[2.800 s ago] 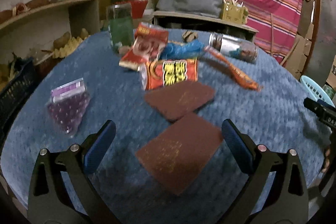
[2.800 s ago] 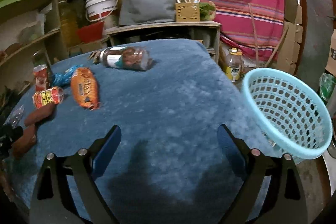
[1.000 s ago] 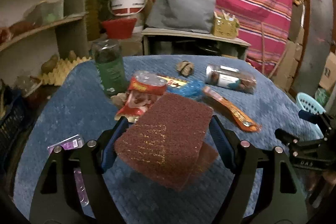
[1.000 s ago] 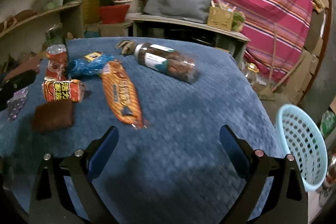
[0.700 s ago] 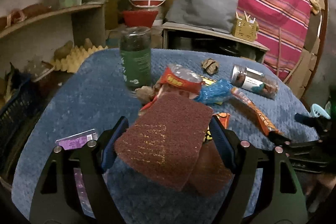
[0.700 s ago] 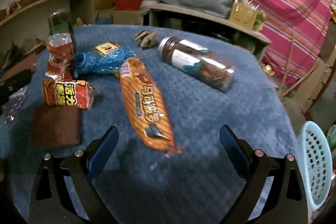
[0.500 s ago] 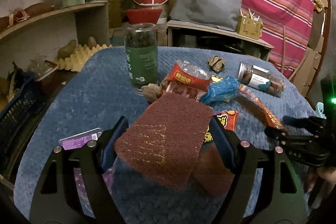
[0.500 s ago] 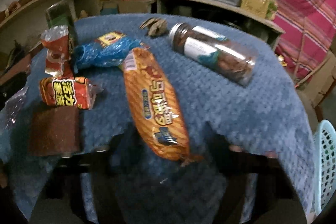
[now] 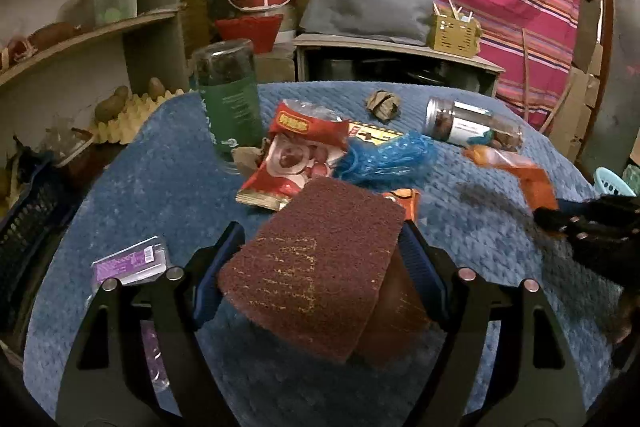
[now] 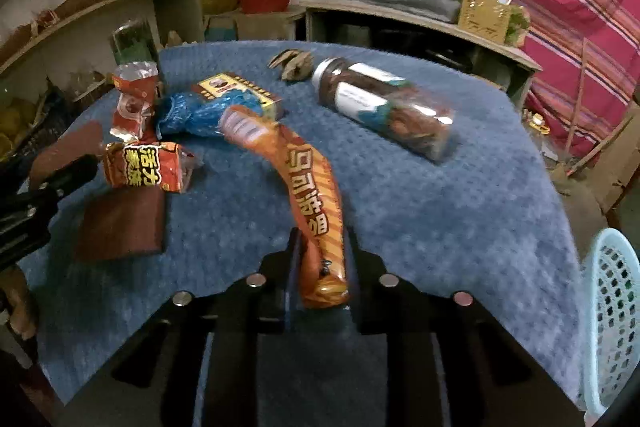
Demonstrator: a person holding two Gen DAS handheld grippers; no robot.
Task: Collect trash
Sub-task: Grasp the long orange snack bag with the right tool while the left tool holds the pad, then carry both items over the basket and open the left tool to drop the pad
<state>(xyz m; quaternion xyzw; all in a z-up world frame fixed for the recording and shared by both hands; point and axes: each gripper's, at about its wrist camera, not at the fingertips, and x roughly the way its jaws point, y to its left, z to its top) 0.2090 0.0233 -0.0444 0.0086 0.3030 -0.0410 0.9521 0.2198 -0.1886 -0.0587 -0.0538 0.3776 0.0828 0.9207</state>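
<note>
Orange wrapper [image 10: 316, 211] newly gripped, near end hidden

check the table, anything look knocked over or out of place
The clear jar with the silver lid lies on its side on the blue cloth, while the green jar stands upright. A crumpled brown scrap sits loose behind it. Nothing looks spilled.

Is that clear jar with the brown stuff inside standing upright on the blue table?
No, the clear jar lies on its side on the blue table, its silver lid pointing toward the crumpled brown scrap.
</note>
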